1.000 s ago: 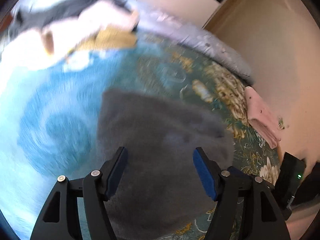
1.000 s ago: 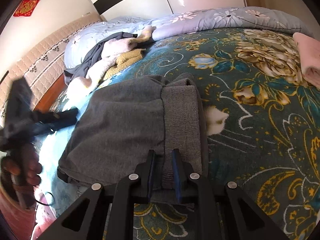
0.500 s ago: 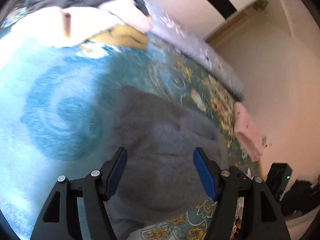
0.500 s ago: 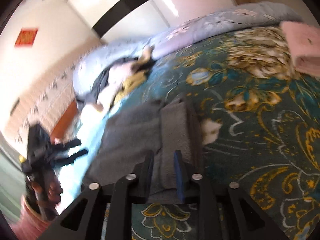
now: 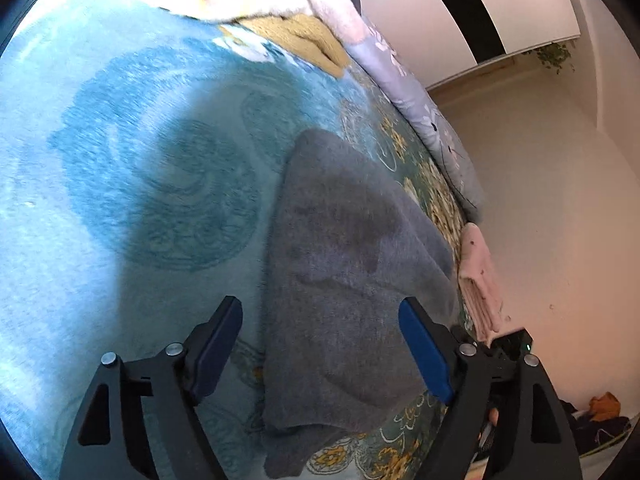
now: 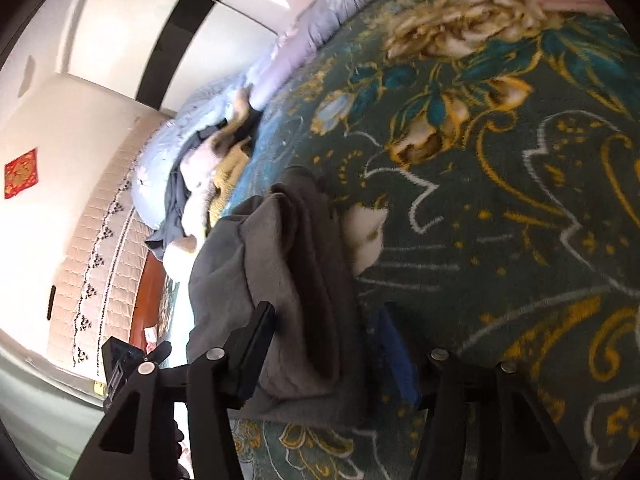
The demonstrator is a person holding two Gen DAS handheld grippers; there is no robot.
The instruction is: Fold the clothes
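A folded grey knit garment lies on the teal floral blanket. My left gripper hovers over its near end, jaws wide and still opening; the cloth lies below, the pads clear of it. In the right wrist view the garment shows stacked folded layers. My right gripper straddles its near edge. Its jaws are opening and the pads no longer press the cloth.
A pile of white, yellow and dark clothes lies at the head of the bed against a lavender quilt. A folded pink cloth sits at the bed's edge. The padded headboard stands behind.
My right gripper, shut on the garment's ribbed edge a second ago, has opened and let it go. Both views have rolled. The left jaws stand a little wider.
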